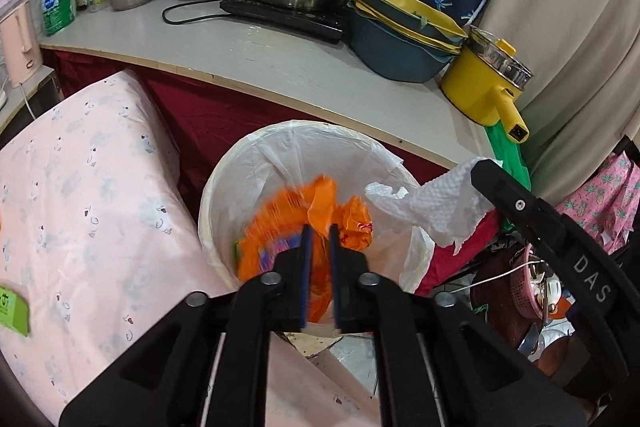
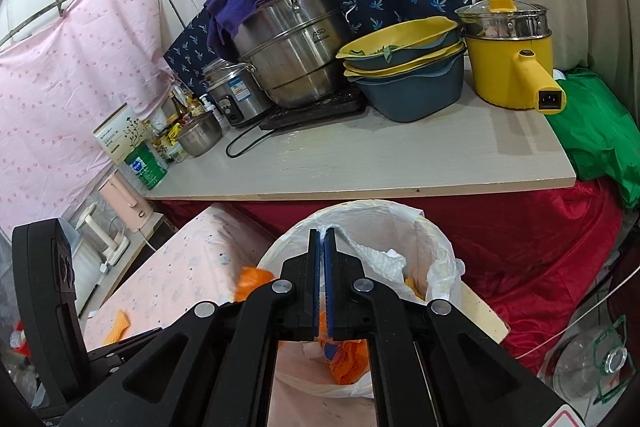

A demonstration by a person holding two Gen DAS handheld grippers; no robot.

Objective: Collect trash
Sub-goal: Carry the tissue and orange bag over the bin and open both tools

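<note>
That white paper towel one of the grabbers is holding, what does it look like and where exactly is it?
The paper towel is white, crumpled and embossed with a dimpled pattern, its edges ragged. The right gripper is shut on one end of it, and the rest hangs loose over the rim of the white-lined trash bin, not yet dropped in. In the right wrist view it trails from the fingertips down into the bin's opening. Below it lies orange plastic trash.
</note>
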